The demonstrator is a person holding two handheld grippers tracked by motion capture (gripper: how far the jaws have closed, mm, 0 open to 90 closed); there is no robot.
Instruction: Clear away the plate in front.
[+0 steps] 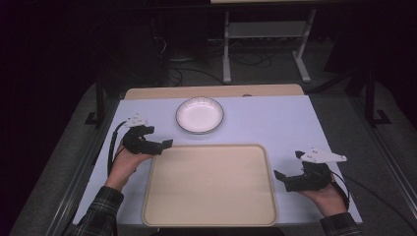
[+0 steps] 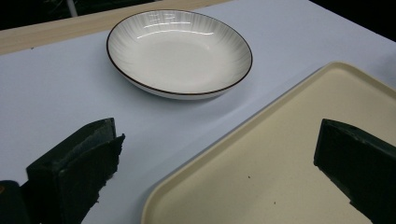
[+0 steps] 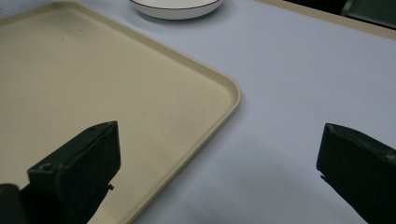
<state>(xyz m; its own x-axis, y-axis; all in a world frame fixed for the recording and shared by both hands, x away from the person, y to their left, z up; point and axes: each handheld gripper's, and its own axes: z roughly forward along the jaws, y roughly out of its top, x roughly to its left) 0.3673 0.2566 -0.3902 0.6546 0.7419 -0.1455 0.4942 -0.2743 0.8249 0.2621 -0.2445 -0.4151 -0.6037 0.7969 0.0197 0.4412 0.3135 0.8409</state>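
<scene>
Nearest, the beige tray lay empty between both grippers. Right gripper stood wide, empty, at its right edge; left gripper wide, empty, at the far-left corner. Beyond, the white dish lay nearer the left gripper.

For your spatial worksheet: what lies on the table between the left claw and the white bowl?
Nothing: in the left gripper view, bare pale table cover runs from the left claw to the white bowl.

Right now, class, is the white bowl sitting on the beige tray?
No, the bowl rests on the table beyond the tray.
</scene>
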